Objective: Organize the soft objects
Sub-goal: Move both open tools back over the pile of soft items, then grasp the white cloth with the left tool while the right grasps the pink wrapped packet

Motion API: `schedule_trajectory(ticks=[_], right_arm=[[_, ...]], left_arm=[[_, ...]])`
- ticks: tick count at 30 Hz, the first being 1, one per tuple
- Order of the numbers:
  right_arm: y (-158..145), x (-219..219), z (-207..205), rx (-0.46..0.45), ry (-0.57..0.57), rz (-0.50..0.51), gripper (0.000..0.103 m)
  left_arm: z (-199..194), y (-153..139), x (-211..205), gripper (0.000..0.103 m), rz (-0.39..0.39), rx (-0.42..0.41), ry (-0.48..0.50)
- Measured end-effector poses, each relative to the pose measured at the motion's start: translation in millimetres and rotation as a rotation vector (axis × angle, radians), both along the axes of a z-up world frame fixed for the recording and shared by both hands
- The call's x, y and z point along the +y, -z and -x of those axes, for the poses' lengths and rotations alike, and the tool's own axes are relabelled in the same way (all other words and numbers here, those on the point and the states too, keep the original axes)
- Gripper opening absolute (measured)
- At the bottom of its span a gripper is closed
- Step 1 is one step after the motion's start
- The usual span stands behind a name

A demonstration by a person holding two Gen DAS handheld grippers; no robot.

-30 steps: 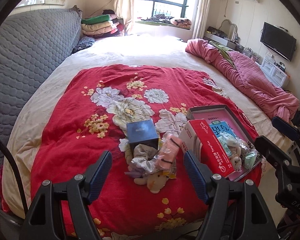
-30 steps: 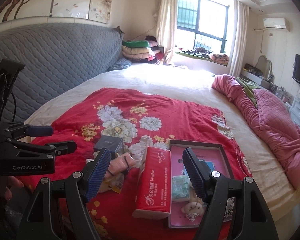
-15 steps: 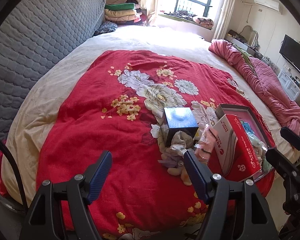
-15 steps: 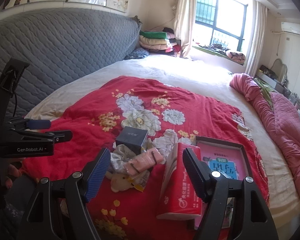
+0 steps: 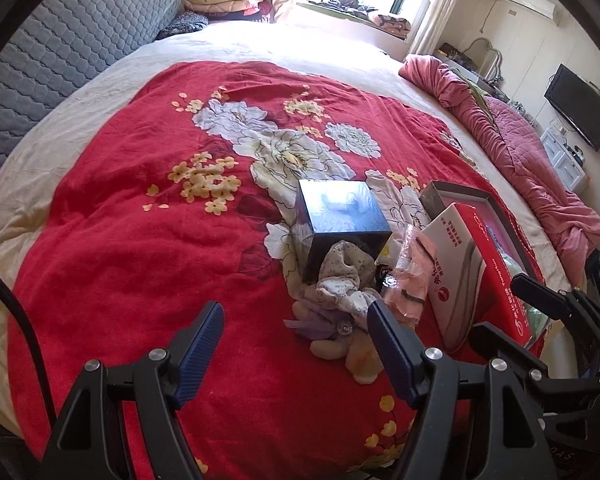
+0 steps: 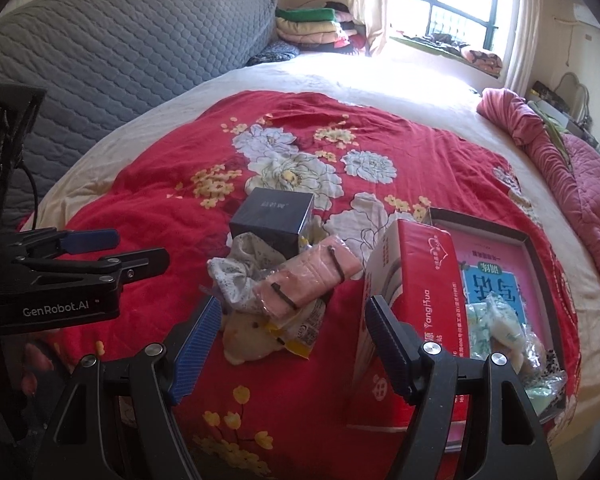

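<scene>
**Soft Goods Heaped at Bed's Near Edge; Both Tongs Empty**

Although nothing is yet held, both tools hang above the red floral blanket [image 5: 120, 240] on the bed. Left tongs [image 5: 296, 336] stand wide, nothing between the pads. Right tongs [image 6: 292, 332] likewise stand wide and empty.

Location: the soft items lie in one heap against a dark box [image 5: 342, 216]. Heap comprises a speckled cloth [image 5: 346, 280], a pink wrapped bundle [image 6: 308, 280] lying across it, and a cream plush toy [image 6: 248, 340] underneath, nearest the edge. A red tissue pack [image 6: 416, 280] leans on the rim of an open tray [image 6: 536, 248], which already holds some small bagged items [image 6: 504, 328].

Handling judgement: all appear light and compressible. The bundle's film wrap looks slippery; grip across its middle, between the two dark bands. The cloth will bunch; pinch a raised fold. The plush toy is partly covered and is best lifted last.
</scene>
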State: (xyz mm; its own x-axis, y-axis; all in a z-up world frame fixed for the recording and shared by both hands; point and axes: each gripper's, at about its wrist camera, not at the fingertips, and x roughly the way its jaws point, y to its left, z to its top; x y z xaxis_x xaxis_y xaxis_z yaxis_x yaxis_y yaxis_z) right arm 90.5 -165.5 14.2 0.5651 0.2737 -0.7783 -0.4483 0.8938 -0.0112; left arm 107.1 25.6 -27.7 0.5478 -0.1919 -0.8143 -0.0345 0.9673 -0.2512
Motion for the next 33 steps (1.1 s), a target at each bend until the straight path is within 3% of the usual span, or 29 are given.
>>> schedule_trajectory(ticks=[9, 11, 14, 17, 19, 22, 33], right_arm=[[5, -10, -23, 0.033, 0.042, -0.023, 0.076], [5, -11, -27, 0.043, 0.047, -0.044, 0.076], [8, -10, -33, 0.059, 0.054, -0.045, 0.076], [12, -4, -38, 0.076, 0.061, -0.042, 0.076], [16, 1, -44, 0.101, 0.074, -0.039, 0.076], [23, 9, -52, 0.145, 0.110, -0.035, 0.076], [59, 23, -84, 0.264, 0.274, -0.023, 0.076]], left_arm=[[-40, 30, -21, 0.073, 0.007, 0.050, 0.059], [-47, 36, -25, 0.068, -0.006, 0.063, 0.072], [-52, 44, -27, 0.057, -0.009, 0.080, 0.085], [-55, 51, -24, 0.040, 0.042, 0.089, 0.089], [-56, 55, -20, 0.018, 0.071, 0.094, 0.090], [-56, 58, -12, 0.010, 0.104, 0.088, 0.086], [-53, 57, 0, 0.008, 0.164, 0.062, 0.122]])
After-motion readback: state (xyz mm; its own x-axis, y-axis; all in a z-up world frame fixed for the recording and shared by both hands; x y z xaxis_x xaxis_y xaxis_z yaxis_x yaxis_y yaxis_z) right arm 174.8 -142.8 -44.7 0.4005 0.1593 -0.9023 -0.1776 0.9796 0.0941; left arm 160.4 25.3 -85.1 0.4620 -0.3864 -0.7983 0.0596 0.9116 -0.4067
